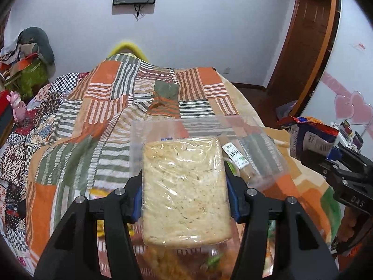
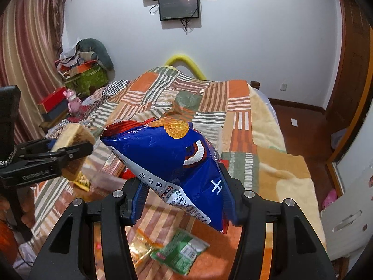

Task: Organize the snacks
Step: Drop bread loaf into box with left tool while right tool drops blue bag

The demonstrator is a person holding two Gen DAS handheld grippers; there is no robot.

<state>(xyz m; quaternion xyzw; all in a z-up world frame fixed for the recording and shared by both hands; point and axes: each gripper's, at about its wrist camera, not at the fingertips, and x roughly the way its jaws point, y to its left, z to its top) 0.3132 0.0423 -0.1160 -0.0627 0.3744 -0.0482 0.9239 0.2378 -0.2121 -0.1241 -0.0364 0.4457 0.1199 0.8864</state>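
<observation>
My left gripper (image 1: 184, 200) is shut on a clear-wrapped slab of pale bread or cake (image 1: 185, 191) and holds it above the bed; it also shows in the right wrist view (image 2: 70, 137). My right gripper (image 2: 184, 200) is shut on a blue snack bag (image 2: 172, 161) with an orange cracker picture, raised over the bed; it shows at the right of the left wrist view (image 1: 310, 140). A clear plastic box (image 1: 256, 154) with snacks inside sits just beyond the bread. A green packet (image 2: 181, 254) and a yellow packet (image 2: 139, 249) lie on the blanket below the blue bag.
The bed has a patchwork orange, green and striped quilt (image 1: 112, 107). Boxes and clothes pile up at the far left (image 2: 86, 70). A pink toy (image 2: 73, 103) stands by the bed. Screens hang on the wall (image 2: 179, 5). A wooden door (image 1: 303, 46) is at right.
</observation>
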